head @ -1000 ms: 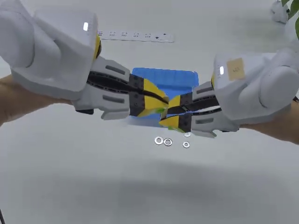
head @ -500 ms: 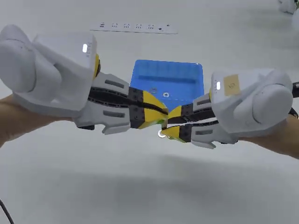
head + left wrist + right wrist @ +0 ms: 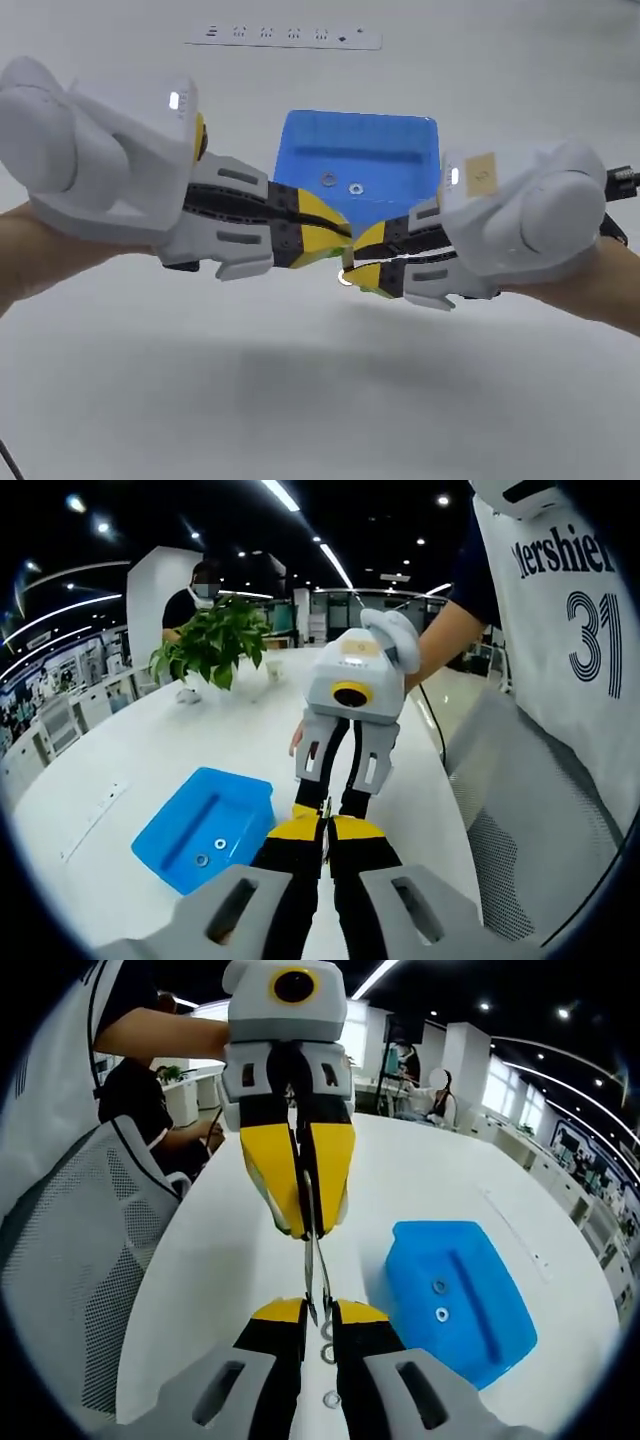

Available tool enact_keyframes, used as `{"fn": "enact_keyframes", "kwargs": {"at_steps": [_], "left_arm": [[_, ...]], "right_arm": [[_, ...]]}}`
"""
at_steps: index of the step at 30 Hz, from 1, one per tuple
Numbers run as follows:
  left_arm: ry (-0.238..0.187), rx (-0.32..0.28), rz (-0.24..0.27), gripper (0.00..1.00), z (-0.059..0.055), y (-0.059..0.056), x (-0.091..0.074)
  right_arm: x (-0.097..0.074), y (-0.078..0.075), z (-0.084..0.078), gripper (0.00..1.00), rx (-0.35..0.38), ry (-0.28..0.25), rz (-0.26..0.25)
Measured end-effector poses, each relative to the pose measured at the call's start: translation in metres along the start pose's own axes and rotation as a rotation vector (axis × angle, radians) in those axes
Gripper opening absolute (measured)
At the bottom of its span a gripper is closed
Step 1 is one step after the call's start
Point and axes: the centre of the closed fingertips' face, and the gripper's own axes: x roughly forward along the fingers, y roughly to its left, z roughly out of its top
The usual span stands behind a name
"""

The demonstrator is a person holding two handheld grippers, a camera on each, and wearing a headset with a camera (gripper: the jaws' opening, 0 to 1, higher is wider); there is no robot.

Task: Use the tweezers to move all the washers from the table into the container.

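Right gripper view is showing the tweezers running straight from the fingers of the left gripper to the fingers of the right gripper. That line is their long way, and the pointy end is sitting between the right fingers. The left fingers are squeezing together on the other end. The right fingers are pressing in close on the thin end.

Three washers are lying flat on the table, just under the right fingers, showing in the gap between them. The blue container is sitting near, off to one side of both sets of fingers. Two more washers are already lying inside it.

I am guessing the washers are tiny, light, hard and slippery, so they could slide or flip away. The best spot to pinch is the rim, with one tweezers tip going through the hole. The tweezers are looking thin and springy, so a soft squeeze should do.
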Motion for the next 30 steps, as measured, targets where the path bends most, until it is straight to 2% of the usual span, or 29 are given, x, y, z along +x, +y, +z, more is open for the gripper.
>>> {"fn": "enact_keyframes", "kwargs": {"at_steps": [5, 17, 30], "left_arm": [[0.0, -0.021, -0.01, 0.05, -0.007, 0.0, 0.004], [0.001, -0.04, -0.016, 0.05, -0.013, 0.005, 0.011], [0.005, -0.046, -0.007, 0.05, -0.015, 0.008, 0.011]], "right_arm": [[0.004, 0.002, -0.007, 0.11, -0.001, 0.013, 0.013], [0.008, -0.001, -0.015, 0.11, 0.013, 0.023, 0.012], [0.008, -0.002, -0.016, 0.11, 0.021, 0.017, 0.005]]}}
